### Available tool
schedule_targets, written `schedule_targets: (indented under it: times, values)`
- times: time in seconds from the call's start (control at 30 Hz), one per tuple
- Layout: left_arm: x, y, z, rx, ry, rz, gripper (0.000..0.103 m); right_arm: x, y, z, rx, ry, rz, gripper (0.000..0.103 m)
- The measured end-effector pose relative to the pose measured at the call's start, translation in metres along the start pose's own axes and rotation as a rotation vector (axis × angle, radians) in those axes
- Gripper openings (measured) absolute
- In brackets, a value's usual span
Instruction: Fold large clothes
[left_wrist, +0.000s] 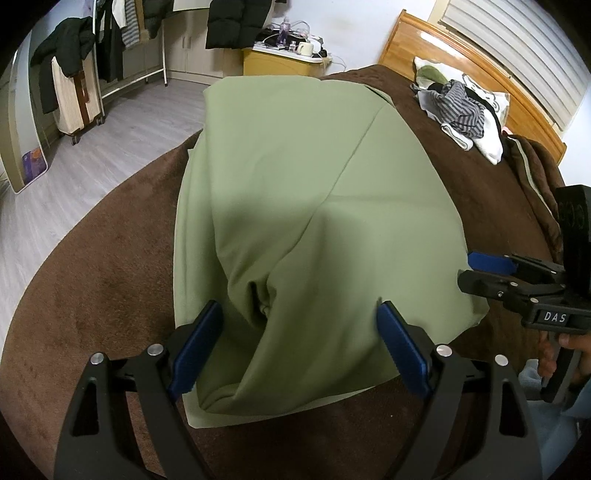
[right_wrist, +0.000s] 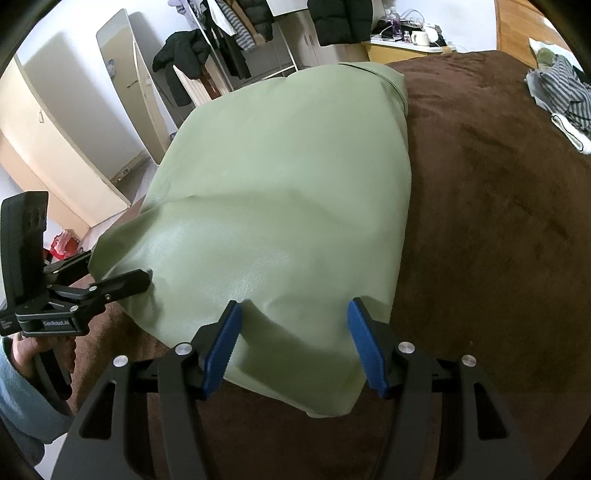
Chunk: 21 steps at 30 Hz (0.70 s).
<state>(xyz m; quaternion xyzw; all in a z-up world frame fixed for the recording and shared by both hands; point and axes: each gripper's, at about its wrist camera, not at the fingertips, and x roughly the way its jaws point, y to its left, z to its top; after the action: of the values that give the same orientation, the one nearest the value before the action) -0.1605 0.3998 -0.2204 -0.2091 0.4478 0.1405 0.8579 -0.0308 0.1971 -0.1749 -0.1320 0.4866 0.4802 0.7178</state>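
A large light-green cloth (left_wrist: 306, 192) lies folded on a brown bed cover (left_wrist: 92, 302); it also shows in the right wrist view (right_wrist: 288, 206). My left gripper (left_wrist: 299, 317) is open, its blue pads either side of a bunched fold at the cloth's near edge. My right gripper (right_wrist: 293, 321) is open over the cloth's near right corner, pads apart. The right gripper also shows at the cloth's right edge in the left wrist view (left_wrist: 476, 269). The left gripper shows at the cloth's left edge in the right wrist view (right_wrist: 122, 280).
A pile of striped and white clothes (left_wrist: 461, 110) lies by the wooden headboard (left_wrist: 480, 62). A yellow nightstand (left_wrist: 280, 62) with a mug stands beyond the bed. A clothes rack (left_wrist: 122, 40) and a suitcase (left_wrist: 75, 99) stand on the grey floor at left.
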Motion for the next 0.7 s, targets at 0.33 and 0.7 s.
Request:
schedule_targets:
  times: [0.33, 0.7]
  values:
    - [-0.042, -0.014, 0.016, -0.024, -0.007, 0.01, 0.096, -0.038, 0.005, 0.006, 0.028, 0.003, 0.019, 0.086]
    - [-0.105, -0.071, 0.011, 0.135, 0.022, 0.132, 0.096, -0.122, 0.043, -0.011, -0.051, -0.101, -0.104, 0.093]
